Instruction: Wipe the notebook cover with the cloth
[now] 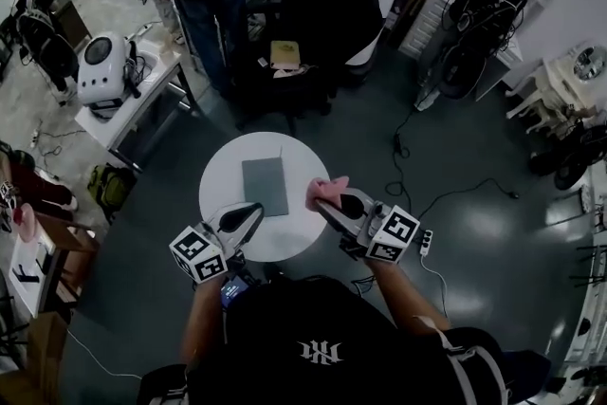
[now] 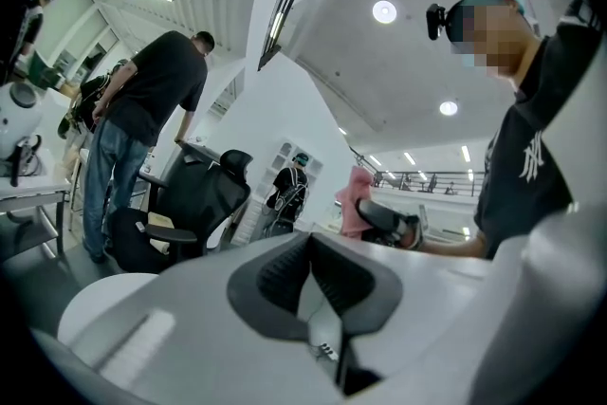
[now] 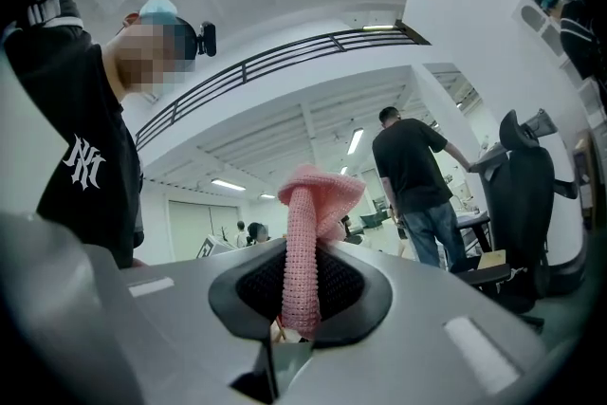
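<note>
Right hand-held gripper (image 3: 302, 299) is clamped on the pink knit cloth (image 3: 305, 232). The strip is pinched between the pads and the bunched end sticks up past the tips, likely so there's loose fabric to drag over a surface. Left hand-held gripper (image 2: 311, 275) has its jaws pressed together with nothing between them. It looks spare, maybe meant to pin the notebook while the other wipes. The grey notebook (image 1: 265, 186) lies flat and closed near the middle of the round white desk (image 1: 216, 168), between the two grippers and a little ahead of them, touched by neither. The cloth hangs near the desk's right edge, beside the notebook and not on it, so wiping hasn't started by my read. For writing, the notebook cover shows none I can make out. The marker cube (image 1: 394, 235) has only black-and-white square patterns, and the person's black shirt (image 1: 285, 327) carries a white interlocked-letter emblem that looks like NY.
</note>
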The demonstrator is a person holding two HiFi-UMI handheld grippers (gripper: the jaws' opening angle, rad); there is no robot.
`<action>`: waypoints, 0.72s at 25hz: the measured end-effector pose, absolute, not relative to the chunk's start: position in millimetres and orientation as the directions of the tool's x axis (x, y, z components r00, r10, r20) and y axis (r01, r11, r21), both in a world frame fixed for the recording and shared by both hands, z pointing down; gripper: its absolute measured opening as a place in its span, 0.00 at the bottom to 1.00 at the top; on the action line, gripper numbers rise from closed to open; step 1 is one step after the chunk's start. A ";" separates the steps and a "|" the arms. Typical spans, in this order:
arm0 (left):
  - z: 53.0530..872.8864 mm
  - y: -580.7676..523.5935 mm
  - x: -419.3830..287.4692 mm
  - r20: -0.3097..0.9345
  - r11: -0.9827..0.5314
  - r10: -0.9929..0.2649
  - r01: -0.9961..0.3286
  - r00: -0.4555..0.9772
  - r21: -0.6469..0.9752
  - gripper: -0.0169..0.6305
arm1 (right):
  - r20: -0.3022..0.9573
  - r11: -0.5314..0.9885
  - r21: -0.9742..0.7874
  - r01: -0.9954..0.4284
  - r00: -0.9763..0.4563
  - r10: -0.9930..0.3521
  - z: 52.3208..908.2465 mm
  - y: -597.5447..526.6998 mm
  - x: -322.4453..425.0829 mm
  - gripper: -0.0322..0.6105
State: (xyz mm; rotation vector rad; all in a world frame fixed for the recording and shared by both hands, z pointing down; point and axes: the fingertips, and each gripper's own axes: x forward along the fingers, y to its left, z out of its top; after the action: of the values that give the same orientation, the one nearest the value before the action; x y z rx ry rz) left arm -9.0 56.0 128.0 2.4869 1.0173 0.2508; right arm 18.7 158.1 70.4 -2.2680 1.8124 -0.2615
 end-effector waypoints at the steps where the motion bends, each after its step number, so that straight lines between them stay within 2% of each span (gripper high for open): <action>1: 129.5 54.9 -4.5 0.001 -0.636 0.695 0.615 0.719 0.466 0.03 | 0.004 -0.207 -0.292 -0.934 0.215 -0.977 74.1 157.3 24.3 0.10; 10: 176.4 59.1 30.6 0.059 -0.704 0.589 0.476 0.806 0.528 0.03 | 0.022 -0.095 -0.331 -0.939 0.093 -0.995 118.2 152.9 87.5 0.10; 18: 209.4 36.1 79.2 0.141 -0.826 0.317 0.200 0.938 0.527 0.03 | -0.001 0.118 -0.352 -0.928 -0.126 -0.992 155.2 132.8 193.8 0.10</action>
State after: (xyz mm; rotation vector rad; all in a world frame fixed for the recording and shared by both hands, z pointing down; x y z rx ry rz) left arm 79.2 36.1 209.4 2.5682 0.3682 0.3024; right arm 193.8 132.8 155.2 -1.9020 2.1592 -0.3921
